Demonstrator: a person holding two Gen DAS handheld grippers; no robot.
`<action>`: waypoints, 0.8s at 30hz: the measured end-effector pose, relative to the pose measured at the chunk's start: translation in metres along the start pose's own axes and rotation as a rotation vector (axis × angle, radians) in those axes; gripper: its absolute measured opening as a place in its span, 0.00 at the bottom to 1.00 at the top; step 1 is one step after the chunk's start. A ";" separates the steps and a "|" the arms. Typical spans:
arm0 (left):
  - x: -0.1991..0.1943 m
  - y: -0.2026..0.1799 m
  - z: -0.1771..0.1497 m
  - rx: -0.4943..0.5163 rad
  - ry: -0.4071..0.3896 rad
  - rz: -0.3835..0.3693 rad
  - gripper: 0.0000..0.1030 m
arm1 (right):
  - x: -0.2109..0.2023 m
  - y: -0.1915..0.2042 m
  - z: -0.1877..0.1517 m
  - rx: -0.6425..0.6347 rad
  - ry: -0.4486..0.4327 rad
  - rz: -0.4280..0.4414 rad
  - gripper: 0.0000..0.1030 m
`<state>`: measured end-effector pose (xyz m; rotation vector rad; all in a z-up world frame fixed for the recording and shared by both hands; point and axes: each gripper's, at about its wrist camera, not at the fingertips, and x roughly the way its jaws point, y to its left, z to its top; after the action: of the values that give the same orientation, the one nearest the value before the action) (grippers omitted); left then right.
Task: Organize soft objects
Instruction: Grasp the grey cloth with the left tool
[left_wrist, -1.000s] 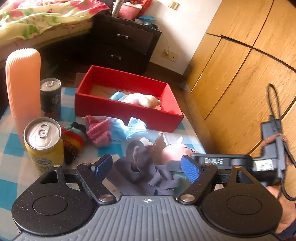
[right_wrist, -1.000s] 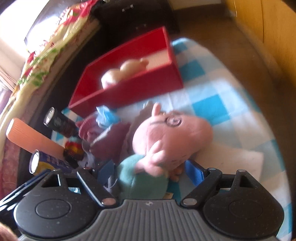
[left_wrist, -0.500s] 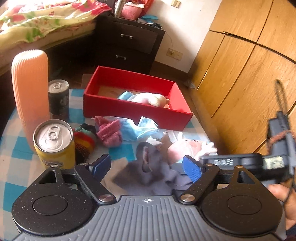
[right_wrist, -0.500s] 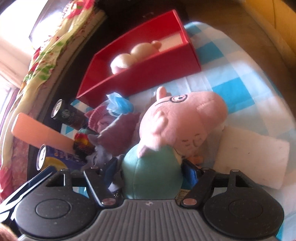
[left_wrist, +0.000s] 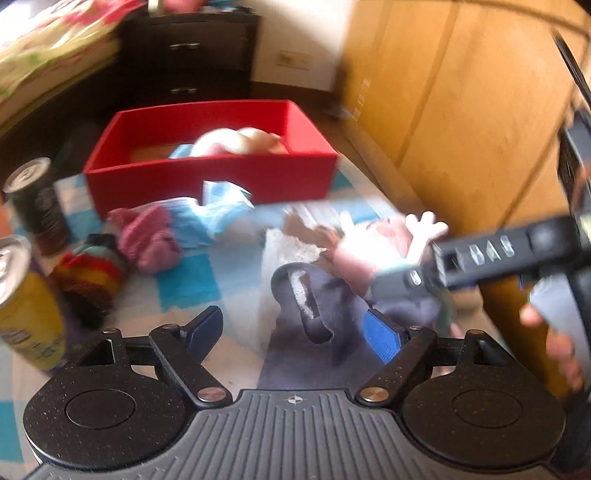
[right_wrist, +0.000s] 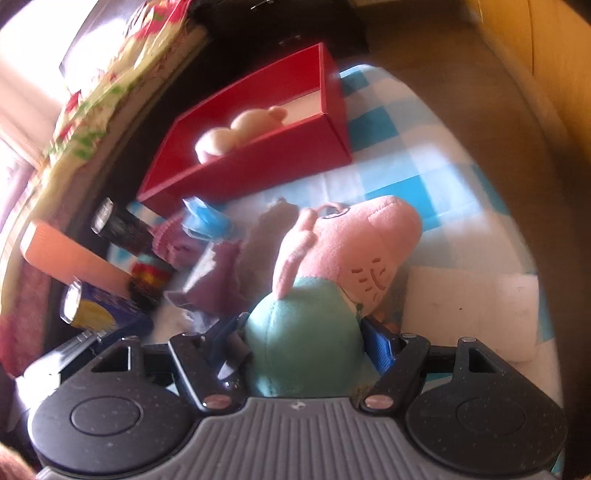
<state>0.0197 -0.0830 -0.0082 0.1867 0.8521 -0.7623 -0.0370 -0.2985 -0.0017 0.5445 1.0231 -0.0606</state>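
My right gripper (right_wrist: 308, 339) is shut on a pink pig plush (right_wrist: 347, 251) by its teal body and holds it above the checked tablecloth; the plush also shows in the left wrist view (left_wrist: 373, 251). My left gripper (left_wrist: 295, 330) is open and empty, just over a dark grey garment (left_wrist: 314, 314). A red box (left_wrist: 210, 177) at the back holds a pale plush (left_wrist: 240, 142). A pink knit piece (left_wrist: 151, 238), a blue face mask (left_wrist: 214, 214) and a striped knit item (left_wrist: 88, 273) lie in front of the box.
A yellow can (left_wrist: 22, 302) and a dark can (left_wrist: 37, 206) stand at the left. An orange ribbed bottle (right_wrist: 70, 258) stands beside them. A white pad (right_wrist: 469, 314) lies at the table's right. Wooden wardrobe doors (left_wrist: 461, 110) stand right; a dark dresser (left_wrist: 184, 55) behind.
The right gripper closed on the pig plush and lifted it off the table. The left gripper swung to the right and stayed open over the grey garment.
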 end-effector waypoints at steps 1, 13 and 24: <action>0.003 -0.005 -0.002 0.033 0.011 -0.009 0.78 | 0.000 -0.001 -0.001 0.003 -0.008 -0.015 0.50; 0.034 -0.026 -0.021 0.073 0.160 -0.115 0.21 | 0.013 -0.006 -0.001 -0.005 0.020 -0.010 0.59; 0.002 -0.011 -0.015 0.030 0.132 -0.113 0.08 | 0.005 0.008 0.000 -0.048 -0.003 0.027 0.36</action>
<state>0.0040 -0.0851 -0.0177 0.2186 0.9832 -0.8764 -0.0320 -0.2906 -0.0028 0.5141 1.0114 -0.0128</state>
